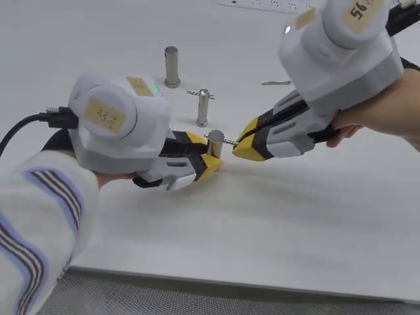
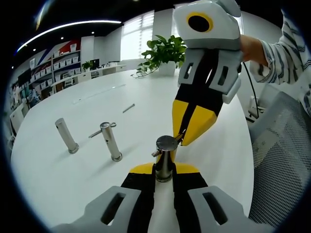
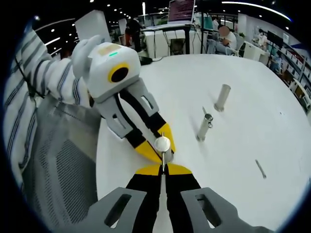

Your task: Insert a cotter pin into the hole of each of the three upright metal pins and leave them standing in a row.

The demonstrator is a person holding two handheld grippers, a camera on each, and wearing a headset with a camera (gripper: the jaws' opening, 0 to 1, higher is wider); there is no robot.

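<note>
Both hand-held grippers (image 1: 211, 159) (image 1: 244, 146) clamped, tips nearly touching

Three upright steel pins, mid-frame: far pin (image 1: 172, 65) bare, middle pin (image 1: 203, 107) cottered, near pin (image 1: 215, 143) with a cotter pin (image 1: 230, 141) at its hole. A spare cotter pin (image 1: 276, 83) lies flat, upper right.

Bright and even over the white table (image 1: 275, 223), with only soft, pale shadows under the left gripper (image 1: 211, 159) toward 6 o'clock. In the left gripper view, overexposed at the window (image 2: 138, 36) near 12 o'clock, with a curved ceiling light strip (image 2: 73, 24) at 11 o'clock. Small glare on the cap of the held metal pin (image 2: 165, 142). Strongly bent by fisheye toward the edges of both gripper views. Hard to make out the thin cotter pin (image 1: 230, 140) at the right gripper (image 1: 241, 144) tips.
</note>
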